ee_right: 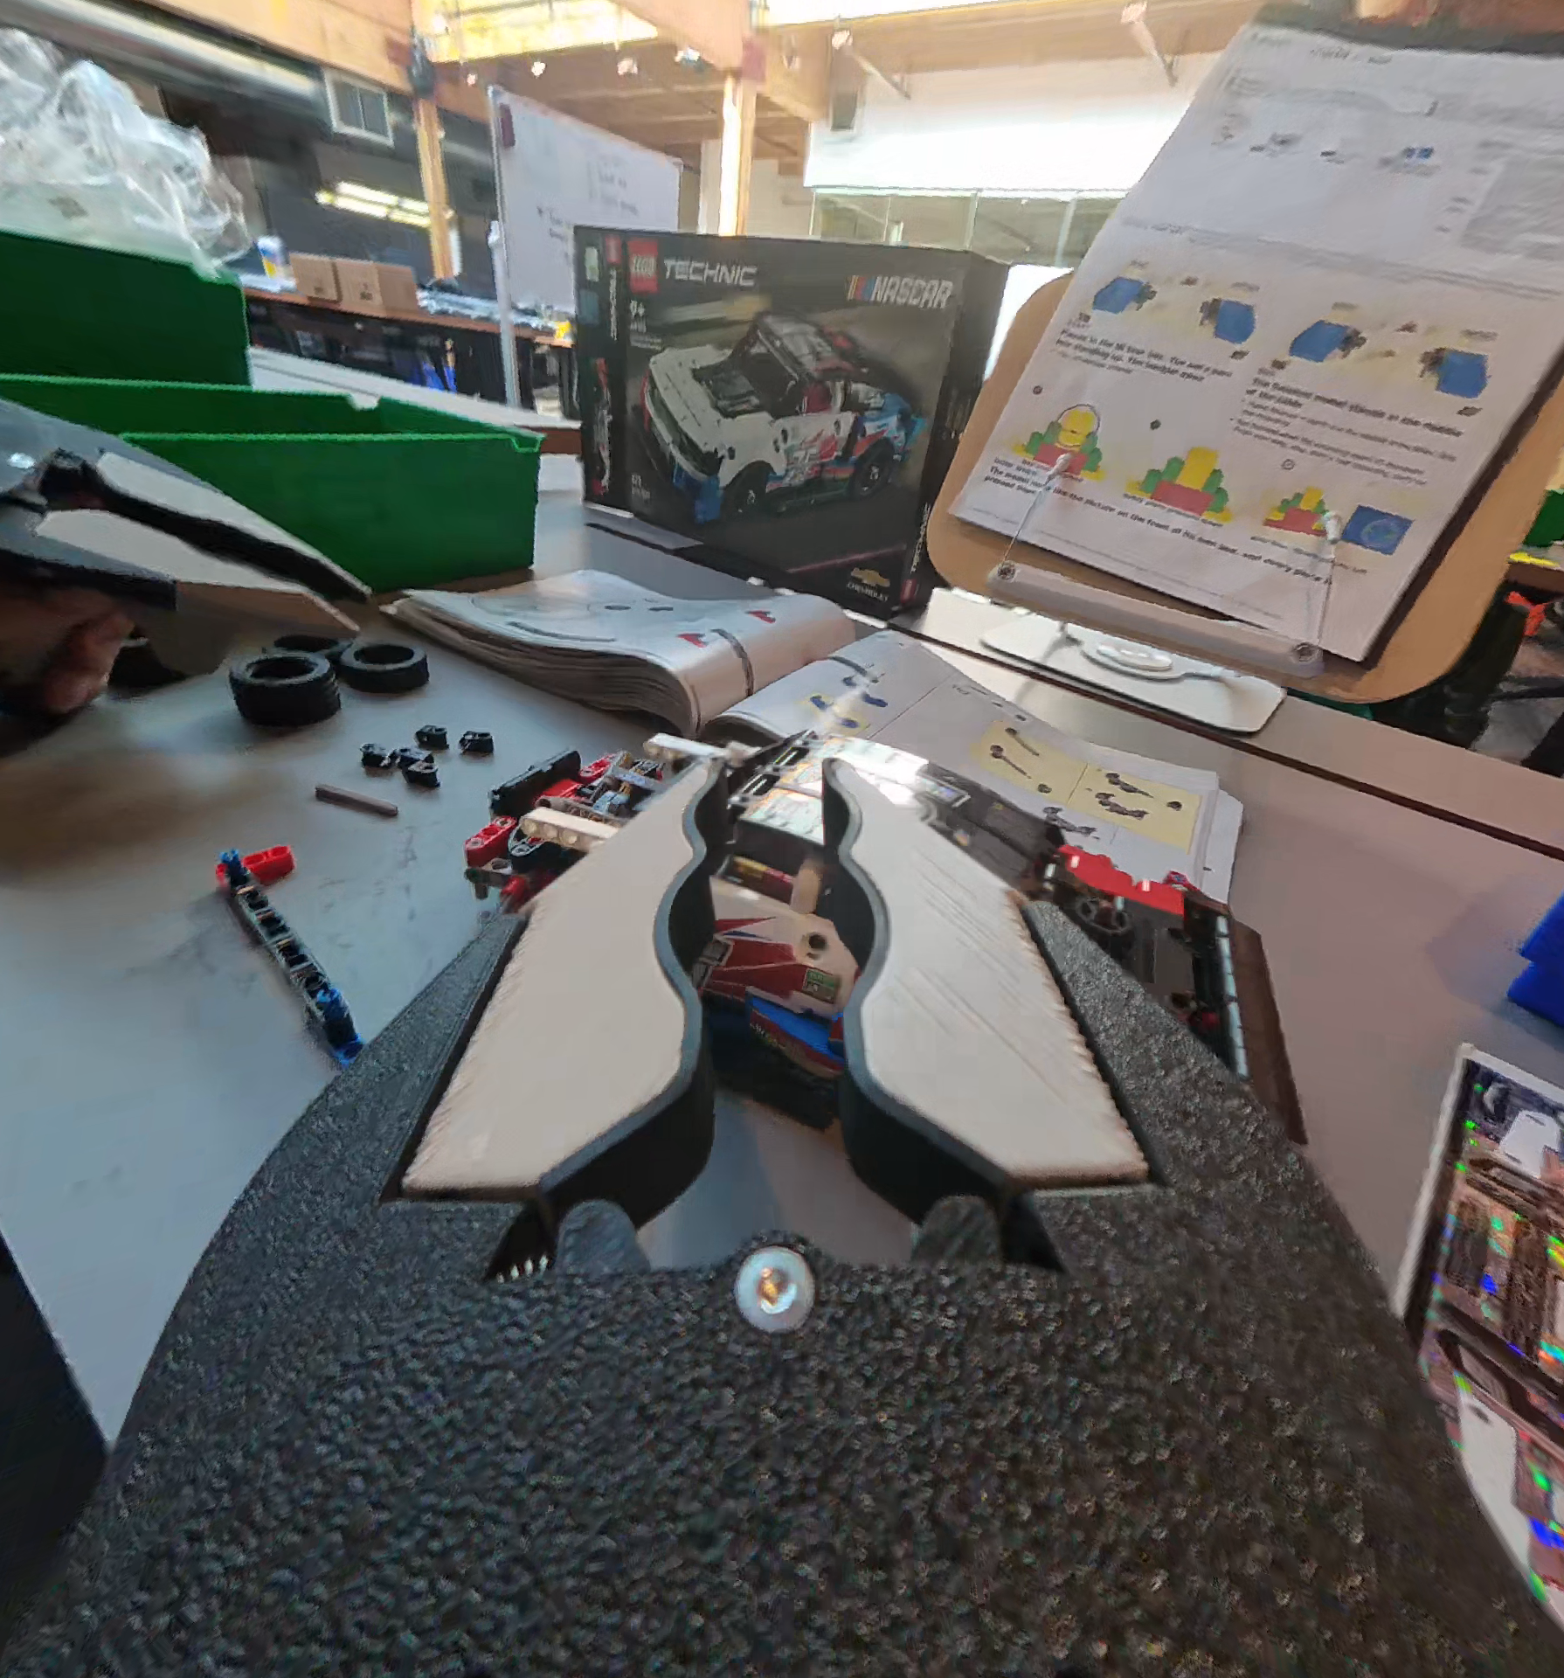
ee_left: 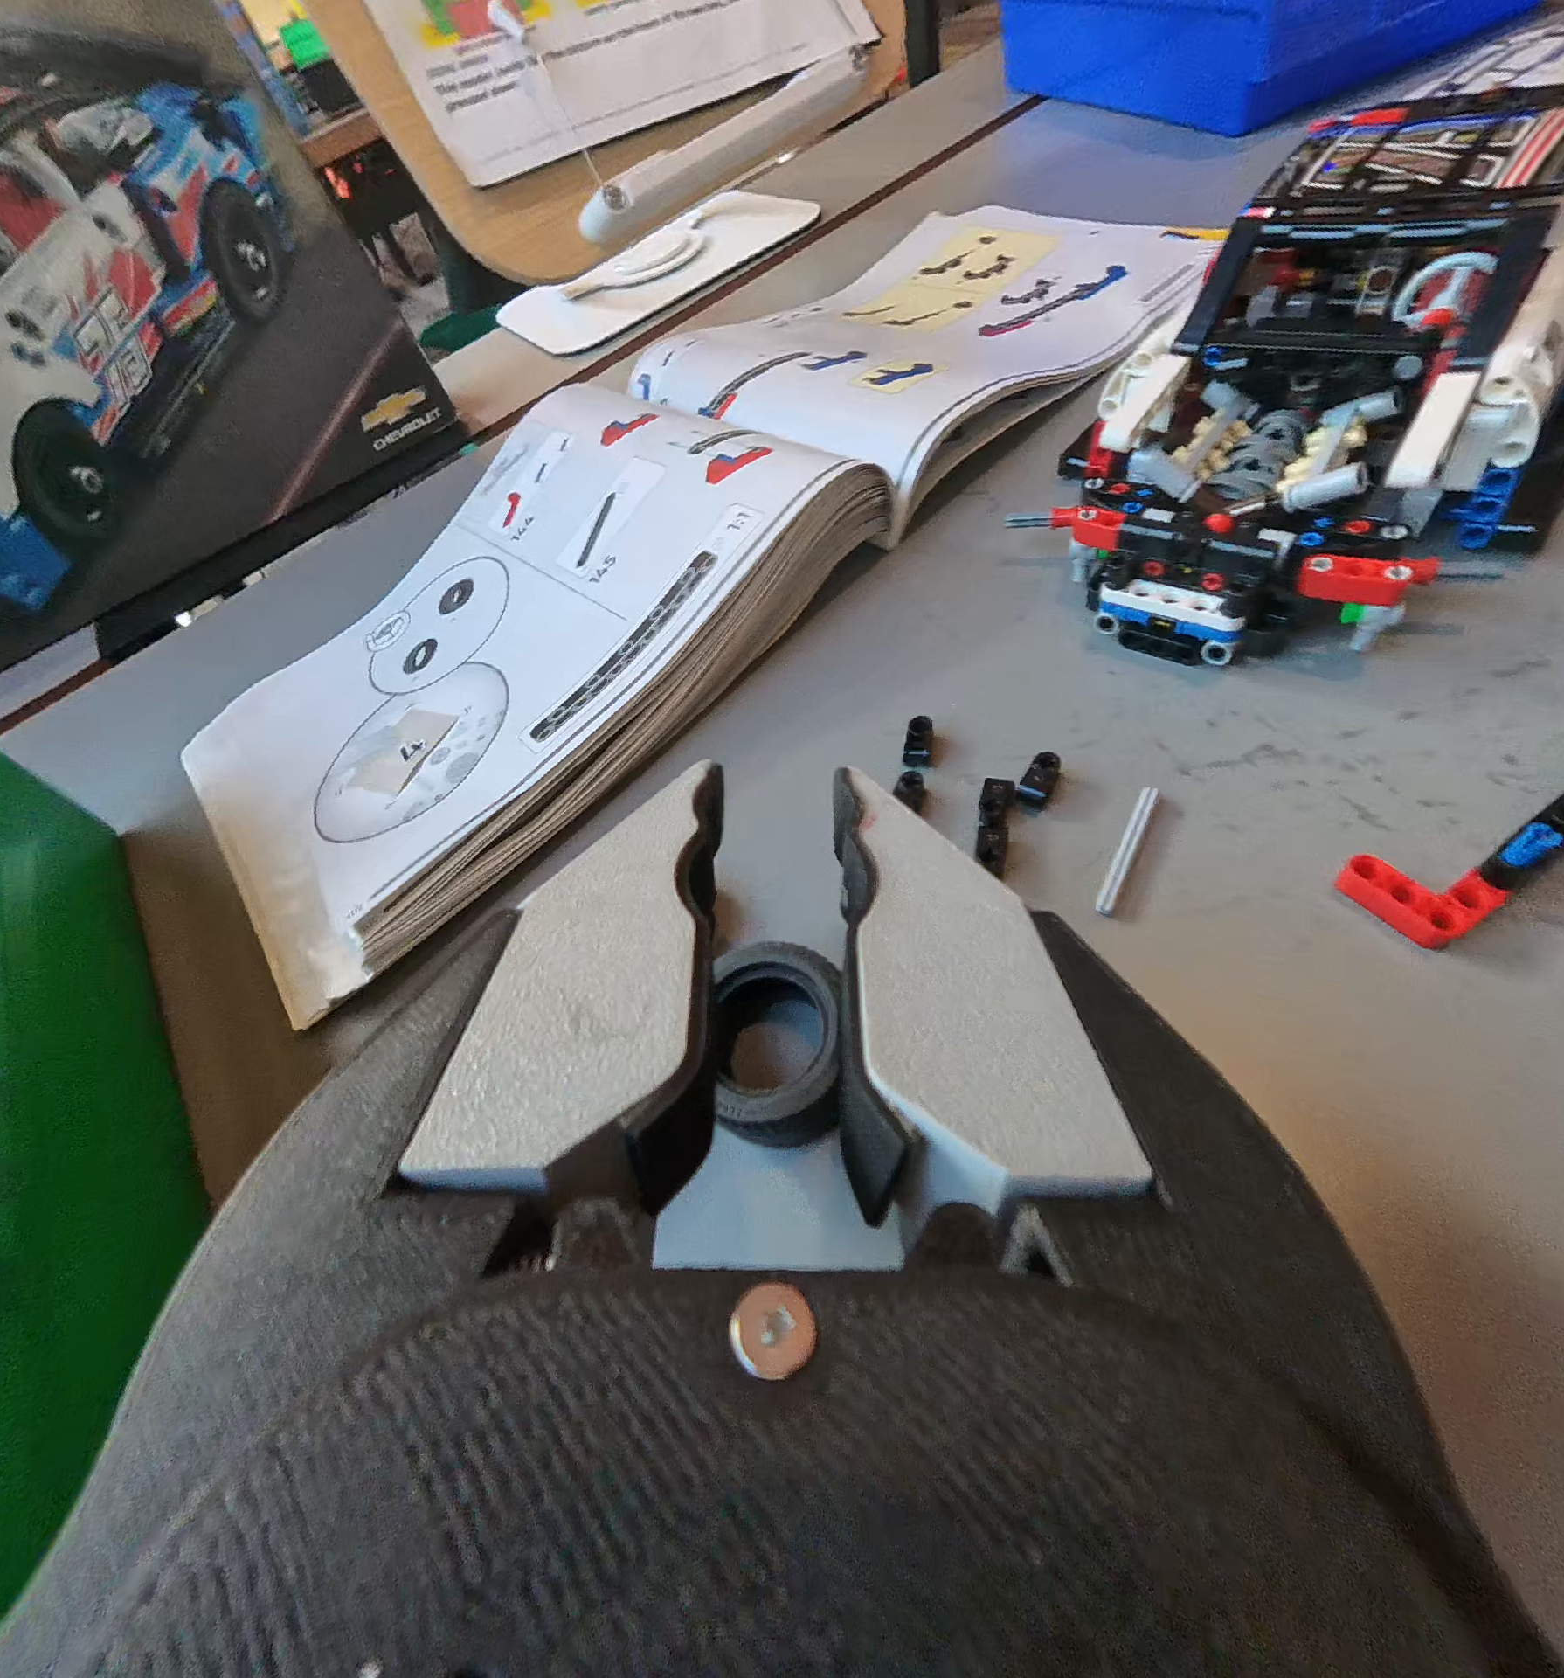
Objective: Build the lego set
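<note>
Workshop: exposed timber beams (ee_right: 742,118), whiteboard (ee_right: 588,209), cluttered workbenches (ee_right: 397,313).

Your left gripper (ee_left: 778,799) is hanging low with jaws parted; your right gripper (ee_right: 771,781) is angling down, fingers apart too.

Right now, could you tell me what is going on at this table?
A person is building a Lego car with a handheld gripper in each hand. The left gripper is open around a black tyre lying on the grey table, beside the open instruction booklet. The right gripper hovers open over the part-built car. Small black connectors and a grey axle lie loose nearby.
</note>
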`<state>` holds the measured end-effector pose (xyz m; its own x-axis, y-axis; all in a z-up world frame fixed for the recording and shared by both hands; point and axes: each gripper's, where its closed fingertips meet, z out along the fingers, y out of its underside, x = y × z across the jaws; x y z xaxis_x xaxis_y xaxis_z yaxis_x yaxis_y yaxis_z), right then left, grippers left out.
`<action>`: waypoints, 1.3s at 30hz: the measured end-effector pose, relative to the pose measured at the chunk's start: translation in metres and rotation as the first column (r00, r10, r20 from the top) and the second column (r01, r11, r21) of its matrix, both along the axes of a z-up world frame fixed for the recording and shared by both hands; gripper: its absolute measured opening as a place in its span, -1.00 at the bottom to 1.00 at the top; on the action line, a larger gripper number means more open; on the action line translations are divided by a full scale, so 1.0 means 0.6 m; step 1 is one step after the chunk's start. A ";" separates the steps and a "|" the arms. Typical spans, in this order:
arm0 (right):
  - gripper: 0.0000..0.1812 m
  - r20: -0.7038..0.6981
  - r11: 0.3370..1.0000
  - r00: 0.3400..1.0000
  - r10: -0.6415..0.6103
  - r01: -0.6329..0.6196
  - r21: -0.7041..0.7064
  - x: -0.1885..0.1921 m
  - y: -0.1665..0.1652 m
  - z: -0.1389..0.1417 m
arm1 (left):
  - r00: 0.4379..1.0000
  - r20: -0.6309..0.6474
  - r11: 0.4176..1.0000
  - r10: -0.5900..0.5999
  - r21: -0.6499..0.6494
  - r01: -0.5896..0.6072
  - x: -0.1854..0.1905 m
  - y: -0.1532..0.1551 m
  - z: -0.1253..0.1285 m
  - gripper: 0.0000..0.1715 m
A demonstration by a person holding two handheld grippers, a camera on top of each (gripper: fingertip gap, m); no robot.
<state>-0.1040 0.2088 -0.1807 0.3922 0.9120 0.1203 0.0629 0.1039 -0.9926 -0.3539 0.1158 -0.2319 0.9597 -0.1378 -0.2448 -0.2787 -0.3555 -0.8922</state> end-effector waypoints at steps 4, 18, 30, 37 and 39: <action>-0.77 0.123 0.998 0.990 0.066 -0.065 -0.011 -0.019 -0.012 -0.027 | 0.996 0.086 1.000 -0.003 -0.007 0.004 -0.006 -0.001 0.002 -0.74; -1.00 0.165 0.988 0.975 0.151 -0.150 -0.022 -0.036 -0.026 -0.037 | 0.998 -0.002 0.997 -0.066 -0.035 0.066 0.019 -0.010 -0.009 -0.52; -1.00 0.148 0.989 0.979 0.142 -0.145 0.011 -0.040 -0.025 -0.021 | 0.987 0.117 0.992 -0.114 -0.041 0.119 0.024 -0.013 -0.006 -0.58; -1.00 0.007 0.989 0.993 0.120 -0.120 0.081 -0.018 0.049 0.080 | 0.978 0.147 0.987 -0.145 -0.049 0.154 0.030 -0.012 -0.007 -0.68; -1.00 -0.054 0.990 0.991 0.118 -0.113 0.088 -0.016 0.080 0.103 | 0.977 0.151 0.985 -0.151 -0.059 0.162 0.031 -0.012 -0.010 -0.67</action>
